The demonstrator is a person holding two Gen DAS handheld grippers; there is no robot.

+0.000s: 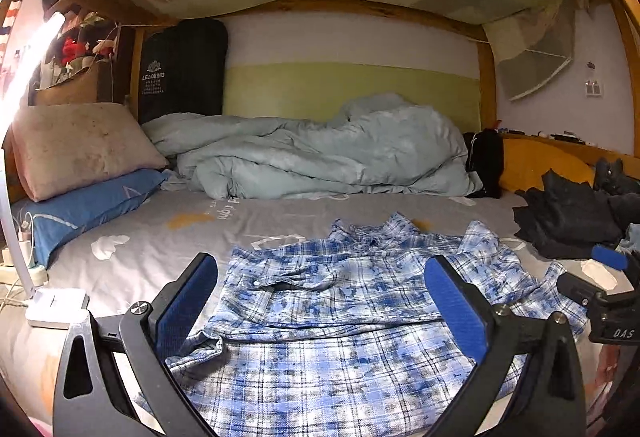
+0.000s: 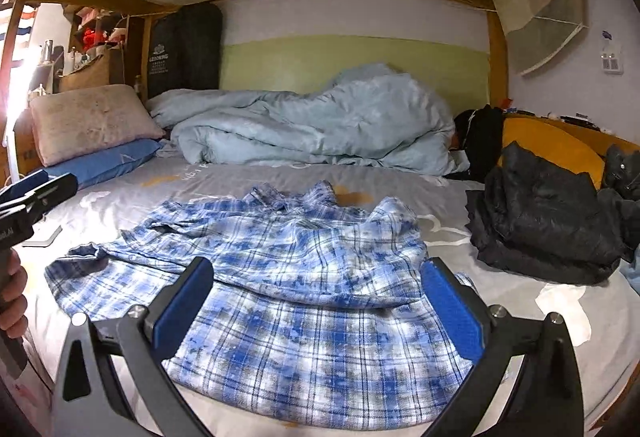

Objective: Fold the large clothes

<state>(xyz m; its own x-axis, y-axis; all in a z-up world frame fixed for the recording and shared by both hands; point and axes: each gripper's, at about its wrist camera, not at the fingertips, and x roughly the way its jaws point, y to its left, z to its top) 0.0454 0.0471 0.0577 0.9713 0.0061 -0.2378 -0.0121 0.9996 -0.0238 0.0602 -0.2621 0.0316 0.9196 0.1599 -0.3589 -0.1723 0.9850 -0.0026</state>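
Observation:
A blue and white plaid shirt [image 1: 344, 289] [image 2: 288, 277] lies on the grey bed sheet [image 1: 152, 233], its lower part folded up over the body and a sleeve trailing to the left. My left gripper [image 1: 320, 269] hovers over the shirt's near edge, jaws wide apart with nothing between the blue pads. My right gripper [image 2: 318, 273] hangs the same way above the shirt's right half, open and empty. Each gripper shows at the edge of the other's view: the right one [image 1: 600, 289] and the left one [image 2: 36, 193], held by a hand [image 2: 12, 297].
A crumpled pale blue duvet [image 1: 320, 153] lies along the back wall. Two pillows [image 1: 80, 165] are stacked at the left. A dark jacket [image 2: 548, 221] is heaped at the right. A white lamp base [image 1: 56, 307] stands at the left edge of the bed. A wooden bunk frame spans overhead.

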